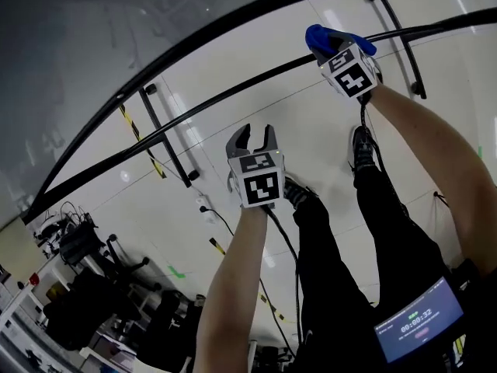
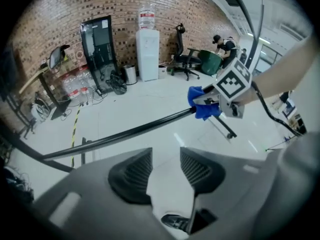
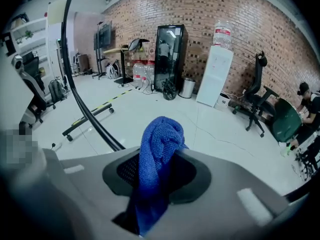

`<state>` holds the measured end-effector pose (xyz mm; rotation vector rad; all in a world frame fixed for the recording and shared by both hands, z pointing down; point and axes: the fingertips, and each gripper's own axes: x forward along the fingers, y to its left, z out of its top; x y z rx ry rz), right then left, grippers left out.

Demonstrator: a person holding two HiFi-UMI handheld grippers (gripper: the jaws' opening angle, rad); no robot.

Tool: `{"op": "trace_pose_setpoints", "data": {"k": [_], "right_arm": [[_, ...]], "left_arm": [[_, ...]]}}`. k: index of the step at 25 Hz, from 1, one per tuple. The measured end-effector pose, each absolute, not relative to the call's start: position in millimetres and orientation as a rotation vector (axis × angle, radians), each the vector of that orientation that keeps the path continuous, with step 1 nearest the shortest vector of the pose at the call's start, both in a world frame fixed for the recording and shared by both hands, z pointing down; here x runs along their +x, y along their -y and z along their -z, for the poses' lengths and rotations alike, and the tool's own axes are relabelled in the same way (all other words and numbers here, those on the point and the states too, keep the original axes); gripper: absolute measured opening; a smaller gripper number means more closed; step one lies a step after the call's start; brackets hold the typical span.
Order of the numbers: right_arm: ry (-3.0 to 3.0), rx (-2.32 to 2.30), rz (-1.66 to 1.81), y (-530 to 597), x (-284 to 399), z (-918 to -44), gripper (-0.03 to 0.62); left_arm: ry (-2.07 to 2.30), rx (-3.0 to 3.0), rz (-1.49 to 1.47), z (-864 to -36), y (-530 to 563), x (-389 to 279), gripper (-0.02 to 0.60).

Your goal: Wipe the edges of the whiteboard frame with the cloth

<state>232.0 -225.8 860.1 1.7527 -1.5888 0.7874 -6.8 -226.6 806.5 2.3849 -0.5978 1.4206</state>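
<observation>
the right tongs (image 3: 157, 170) are clamped on the blue cloth (image 3: 161, 139), which is pressed to the black edge of the whiteboard frame (image 2: 125, 132). the left tongs (image 2: 165, 169) stand apart, holding nothing, over the floor (image 2: 150, 96).

- Left gripper (image 1: 252, 138) is held out in front on a bare left forearm (image 1: 233, 286), angled down toward the floor, its jaws apart with nothing between them
- Right gripper (image 1: 335, 49) reaches farther forward on a bare right forearm (image 1: 435, 146), jaws clamped on a bunched blue cloth (image 3: 159, 139)
</observation>
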Motion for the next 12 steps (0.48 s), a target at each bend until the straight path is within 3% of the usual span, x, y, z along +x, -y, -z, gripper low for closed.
{"op": "trace_pose_setpoints", "data": {"k": [12], "right_arm": [[1.585,1.632,-0.784,262.9,181.7,-876.8,0.117]], "left_arm": [[0.796,2.286,-1.289,-796.7,258.9,-83.6,0.173]]}}
